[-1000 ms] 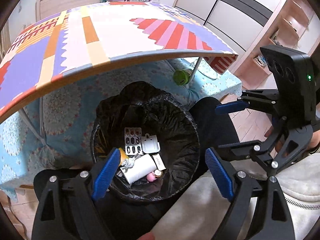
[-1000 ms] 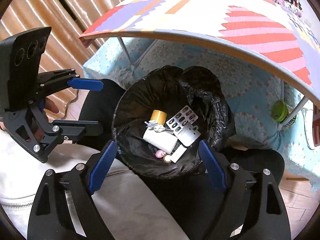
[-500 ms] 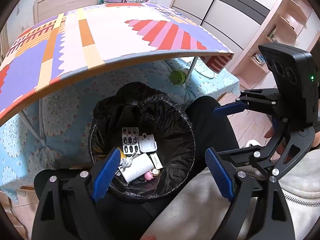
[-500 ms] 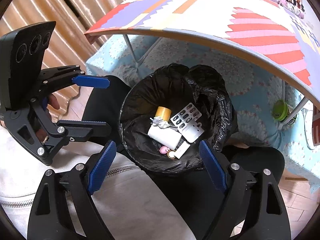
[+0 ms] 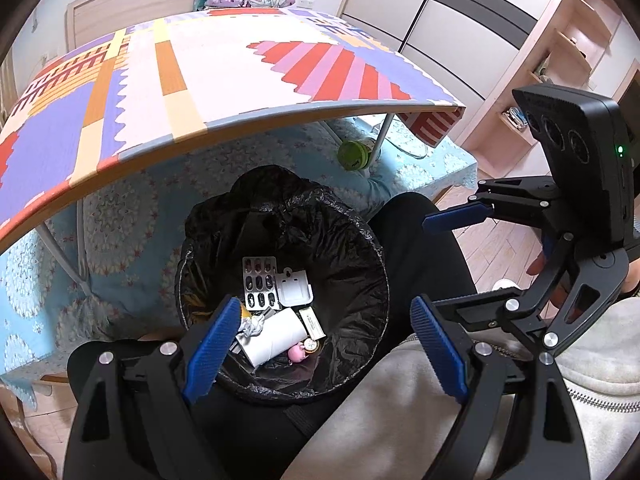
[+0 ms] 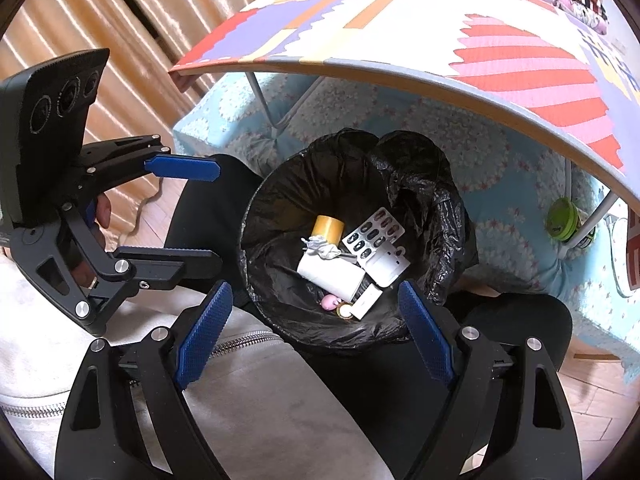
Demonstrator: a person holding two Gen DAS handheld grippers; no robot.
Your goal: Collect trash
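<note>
Right wrist view: both sets of jaws gape wide, empty; trash bin [image 6: 436, 292] between the knees holds light litter: stiff blister pack [image 6: 374, 232], soft paper roll [image 6: 332, 274]; pinch edges, I judge.

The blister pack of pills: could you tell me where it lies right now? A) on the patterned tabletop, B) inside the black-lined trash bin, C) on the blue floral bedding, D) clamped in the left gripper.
B: the blister pack lies inside the black-lined trash bin beside the white roll, while the left gripper and the right gripper are both open and empty.
</note>
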